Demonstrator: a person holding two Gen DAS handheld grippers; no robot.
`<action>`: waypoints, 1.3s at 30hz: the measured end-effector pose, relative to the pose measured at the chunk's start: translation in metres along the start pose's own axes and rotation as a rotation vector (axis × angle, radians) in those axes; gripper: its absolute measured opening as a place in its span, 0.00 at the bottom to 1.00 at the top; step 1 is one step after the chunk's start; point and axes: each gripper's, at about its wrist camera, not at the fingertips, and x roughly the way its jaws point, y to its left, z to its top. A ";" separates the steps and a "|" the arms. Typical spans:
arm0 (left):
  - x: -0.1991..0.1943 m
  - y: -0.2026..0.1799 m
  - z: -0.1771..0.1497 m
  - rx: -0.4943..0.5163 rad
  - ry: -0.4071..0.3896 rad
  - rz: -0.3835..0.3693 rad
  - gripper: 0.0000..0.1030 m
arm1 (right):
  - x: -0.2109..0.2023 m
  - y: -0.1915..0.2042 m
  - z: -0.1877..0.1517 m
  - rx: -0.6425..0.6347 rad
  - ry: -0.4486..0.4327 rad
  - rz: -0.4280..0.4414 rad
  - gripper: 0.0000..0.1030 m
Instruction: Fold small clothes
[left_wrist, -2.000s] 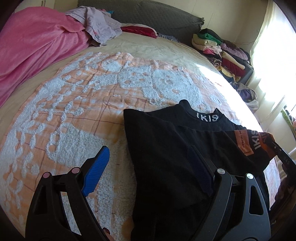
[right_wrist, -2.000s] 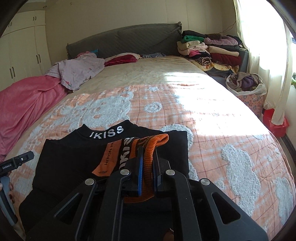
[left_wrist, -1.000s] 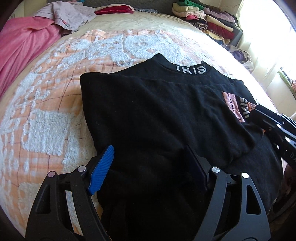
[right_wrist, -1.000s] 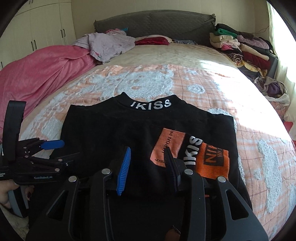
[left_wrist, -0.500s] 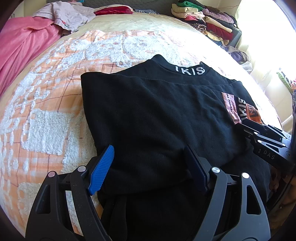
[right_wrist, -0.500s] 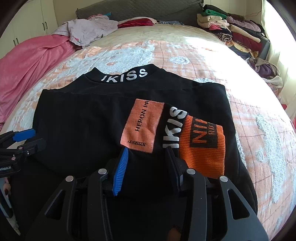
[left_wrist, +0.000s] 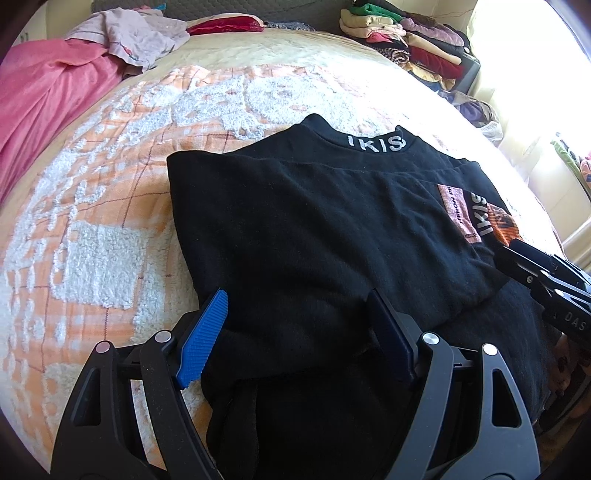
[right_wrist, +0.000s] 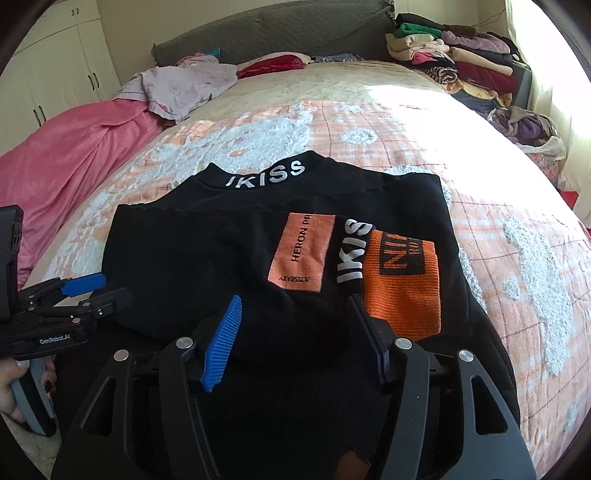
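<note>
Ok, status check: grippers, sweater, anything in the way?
Left gripper open, right gripper open. Black sweater flat on bed, orange cuff folded across. Nothing obstructing.

Sweater (right_wrist: 229, 258) flat on bed (right_wrist: 369, 122), collar away; sleeve cuff (right_wrist: 402, 284) folded onto its right half. Left tongs (left_wrist: 295, 332) at near-left hem, right tongs (right_wrist: 295, 332) near cuff.

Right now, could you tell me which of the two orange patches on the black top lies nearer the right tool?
The bright ribbed orange cuff, beside the right tool. The paler flat "HERON" label sits farther up the black top.
</note>
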 end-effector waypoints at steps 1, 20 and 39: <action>-0.002 0.000 0.000 0.000 -0.003 0.005 0.68 | -0.003 0.001 0.000 0.002 -0.009 0.000 0.67; -0.051 0.001 -0.014 -0.022 -0.176 0.066 0.91 | -0.049 0.005 -0.007 0.013 -0.085 -0.026 0.93; -0.095 0.012 -0.040 -0.083 -0.177 0.109 0.91 | -0.096 -0.004 -0.026 0.042 -0.145 -0.014 0.94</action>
